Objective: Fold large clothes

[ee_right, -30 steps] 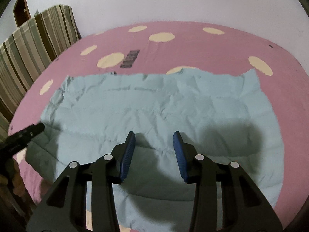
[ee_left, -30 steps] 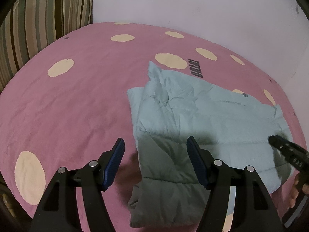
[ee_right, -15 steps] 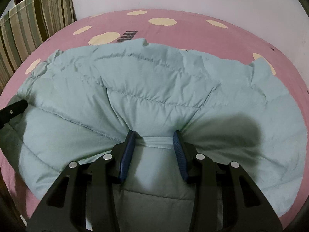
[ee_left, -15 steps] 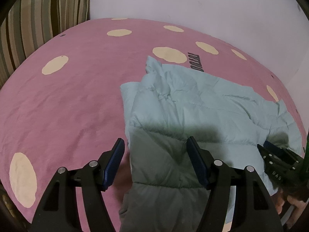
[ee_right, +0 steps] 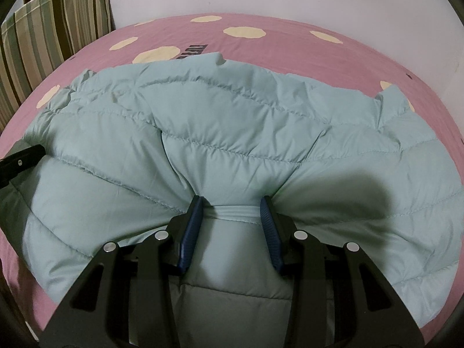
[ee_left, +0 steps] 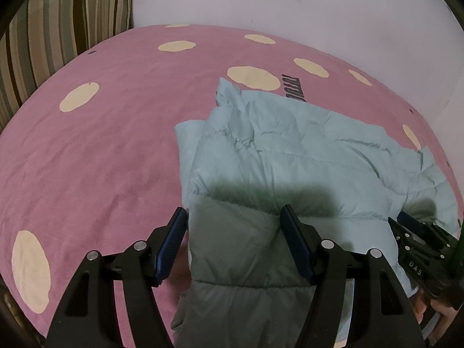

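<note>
A pale blue-green quilted puffer jacket lies spread on a pink bed sheet with cream spots. My left gripper stands open over the jacket's near left edge, and the padded fabric fills the gap between its blue pads. In the right wrist view the jacket puckers around my right gripper, which is pushed down into it. A ridge of fabric with a ribbed band sits between its half-spread fingers. The right gripper also shows at the jacket's right side, and the left gripper's fingertip pokes in from the left.
A striped pillow leans at the back left of the bed, against a pale wall. Bare pink sheet stretches left of the jacket. A person's hand shows under the right gripper.
My right gripper has sunk onto the jacket, and fabric now bunches between its fingers. The jacket edge has come fully between the left pads. Neither gripper's spread has changed.
</note>
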